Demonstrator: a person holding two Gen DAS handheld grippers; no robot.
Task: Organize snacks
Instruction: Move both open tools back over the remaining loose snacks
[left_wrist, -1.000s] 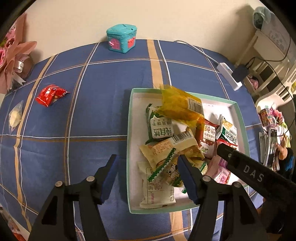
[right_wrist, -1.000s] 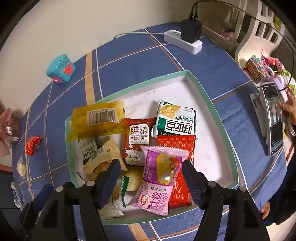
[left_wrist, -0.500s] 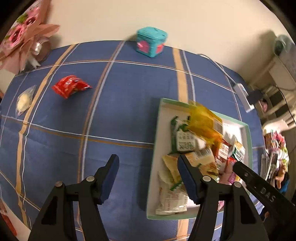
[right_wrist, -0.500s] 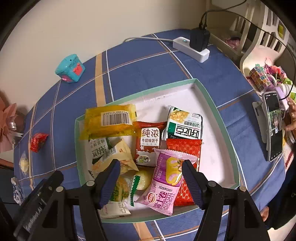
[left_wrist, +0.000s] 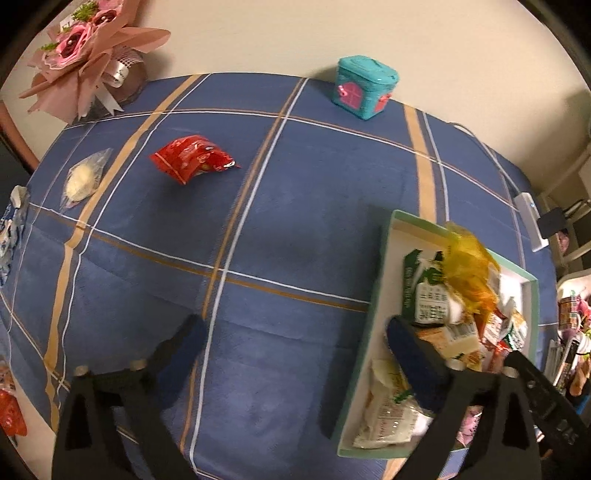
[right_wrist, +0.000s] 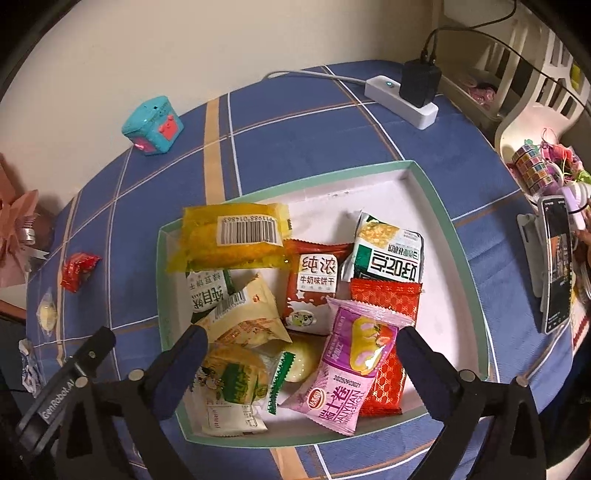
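Just then both my grippers, left (left_wrist: 295, 345) and right (right_wrist: 301, 356), had spread their fingers wide, gripping nothing; snacks (right_wrist: 295, 295) lay piled in the tray (right_wrist: 461, 258), a red packet (left_wrist: 192, 158) loose on the worktop (left_wrist: 295, 206).

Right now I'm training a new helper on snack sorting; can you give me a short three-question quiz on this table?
1. True or false: the red packet lies inside the tray.
2. Which snack sits between the right gripper's open fingers? A) purple packet B) yellow packet C) teal box
3. Fill in: the left gripper holds ____.

Key: 1. False, it lies on the blue cloth, apart from the tray. 2. A. 3. Nothing; both grippers have just been opening and are empty.
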